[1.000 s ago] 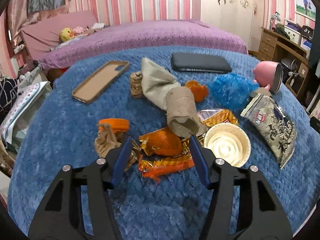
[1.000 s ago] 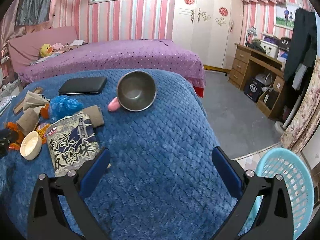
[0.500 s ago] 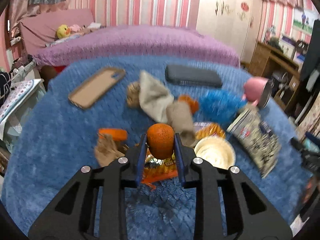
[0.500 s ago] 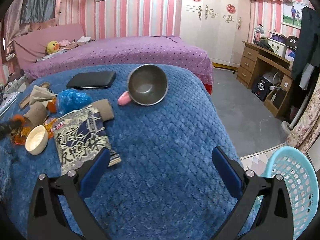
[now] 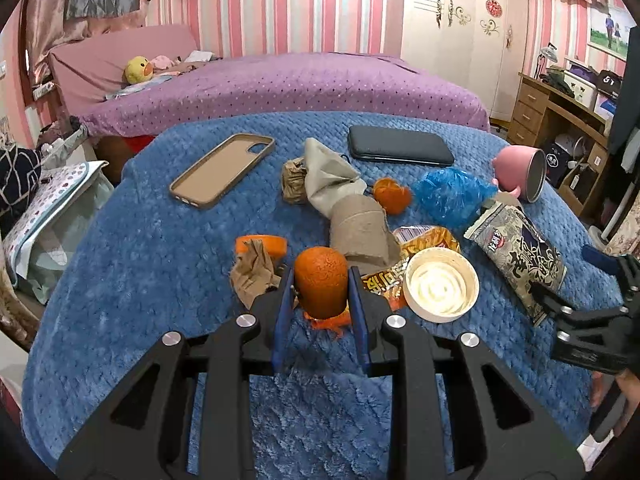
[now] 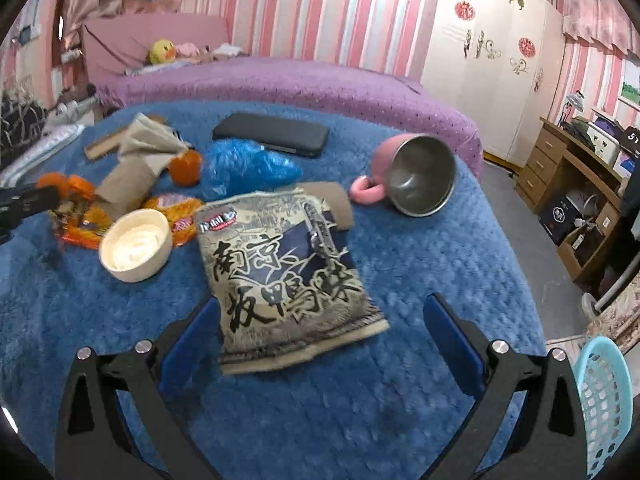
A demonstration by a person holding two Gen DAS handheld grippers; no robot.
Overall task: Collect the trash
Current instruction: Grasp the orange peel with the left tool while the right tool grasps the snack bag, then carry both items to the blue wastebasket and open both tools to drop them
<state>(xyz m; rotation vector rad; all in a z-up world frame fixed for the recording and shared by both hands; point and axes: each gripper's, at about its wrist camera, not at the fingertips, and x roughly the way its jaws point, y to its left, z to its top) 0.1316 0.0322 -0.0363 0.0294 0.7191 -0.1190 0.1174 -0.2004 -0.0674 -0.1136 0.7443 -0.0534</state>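
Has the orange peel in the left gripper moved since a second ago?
Yes. The orange peel, then lying on the orange wrapper, is now clamped in the left gripper and lifted off the blue blanket, beside the white bowl.

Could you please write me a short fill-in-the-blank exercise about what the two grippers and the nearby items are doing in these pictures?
1. The left gripper is shut on a piece of ____ peel.
2. The right gripper is ____, with the printed snack bag lying between its fingers.
3. The pink cup lies on its ____ on the blue blanket.
4. Beside the blanket, at the right gripper's side, stands a light ____ basket.

Missing words: orange; open; side; blue
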